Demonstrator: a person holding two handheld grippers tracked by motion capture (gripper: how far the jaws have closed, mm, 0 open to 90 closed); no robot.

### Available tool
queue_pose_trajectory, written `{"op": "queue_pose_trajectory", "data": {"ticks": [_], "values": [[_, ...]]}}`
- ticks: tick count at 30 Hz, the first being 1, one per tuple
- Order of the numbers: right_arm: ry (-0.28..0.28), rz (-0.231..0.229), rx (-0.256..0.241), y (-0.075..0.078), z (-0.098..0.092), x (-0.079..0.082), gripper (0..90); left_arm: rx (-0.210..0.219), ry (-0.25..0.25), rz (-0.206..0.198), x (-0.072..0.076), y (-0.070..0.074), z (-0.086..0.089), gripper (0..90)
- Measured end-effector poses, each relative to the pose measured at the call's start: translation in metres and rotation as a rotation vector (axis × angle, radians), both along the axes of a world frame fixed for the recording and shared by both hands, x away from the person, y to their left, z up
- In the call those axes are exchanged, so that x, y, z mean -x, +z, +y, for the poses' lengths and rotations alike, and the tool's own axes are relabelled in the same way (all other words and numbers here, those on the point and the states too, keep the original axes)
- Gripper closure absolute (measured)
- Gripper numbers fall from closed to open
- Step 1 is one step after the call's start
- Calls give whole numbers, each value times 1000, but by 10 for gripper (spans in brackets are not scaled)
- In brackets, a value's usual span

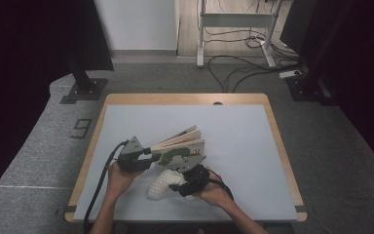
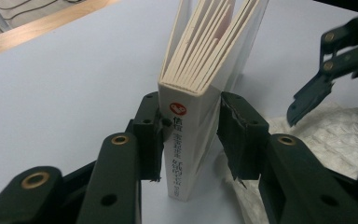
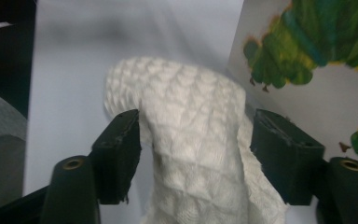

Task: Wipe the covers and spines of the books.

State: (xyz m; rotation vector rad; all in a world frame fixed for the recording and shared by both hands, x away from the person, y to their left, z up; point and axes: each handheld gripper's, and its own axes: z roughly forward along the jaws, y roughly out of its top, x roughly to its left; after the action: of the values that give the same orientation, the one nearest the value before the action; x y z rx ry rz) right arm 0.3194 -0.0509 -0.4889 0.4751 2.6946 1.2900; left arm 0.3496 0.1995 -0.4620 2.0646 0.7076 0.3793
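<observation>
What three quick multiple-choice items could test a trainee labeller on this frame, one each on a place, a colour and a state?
1. Where does the white cloth lie?
A. on the floor
B. on the table, beside the book
C. on the desk at the back

2. What colour is the figure on the book cover?
A. green
B. red
C. blue

3. How does the left gripper stand?
A. open, away from everything
B. shut on the cloth
C. shut on the book's spine

Key: B, the high view shows it on the table; A, the green caterpillar shows; C, the jaws press the spine.
</observation>
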Motion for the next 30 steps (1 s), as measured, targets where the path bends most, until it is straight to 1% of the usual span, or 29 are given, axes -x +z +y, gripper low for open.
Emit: {"op": "queue_pose_trajectory", "data": {"ticks": [2, 6, 8, 9, 13, 14, 15, 16, 23, 26, 27, 28, 29, 30], "values": [[-8, 5, -20, 7, -1, -1, 286, 0, -1, 0, 0, 0, 0, 607], [-34, 0, -54, 17, -5, -9, 274, 0, 0, 1, 0, 0, 0, 607], [-51, -1, -64, 19, -8, -12, 274, 0, -1, 1, 0, 0, 0, 607], [-51, -1, -64, 19, -8, -12, 274, 0, -1, 1, 0, 0, 0, 607], [-92, -6, -71, 18, -22, -17, 273, 3, -2, 2, 0, 0, 0, 607], [-92, -6, -71, 18, -22, -17, 273, 3, -2, 2, 0, 0, 0, 607], [-101, -9, -72, 18, -25, -18, 272, 3, -2, 2, 0, 0, 0, 607], [-124, -17, -74, 18, -32, -20, 271, 4, -1, 2, 0, 0, 0, 607], [-197, -41, -76, 20, -58, -24, 270, 7, -3, 4, -1, 0, 1, 608], [-218, -42, -82, 21, -69, -25, 273, 9, -3, 4, -1, 0, 1, 608], [-218, -42, -82, 21, -69, -25, 273, 9, -3, 4, -1, 0, 1, 608], [-227, -43, -83, 22, -73, -25, 273, 10, -3, 5, -1, 0, 1, 608], [-244, -44, -83, 22, -81, -25, 272, 10, -2, 4, -1, 0, 1, 609], [-251, -45, -84, 22, -84, -26, 272, 10, -2, 5, -1, 0, 1, 608]]}}
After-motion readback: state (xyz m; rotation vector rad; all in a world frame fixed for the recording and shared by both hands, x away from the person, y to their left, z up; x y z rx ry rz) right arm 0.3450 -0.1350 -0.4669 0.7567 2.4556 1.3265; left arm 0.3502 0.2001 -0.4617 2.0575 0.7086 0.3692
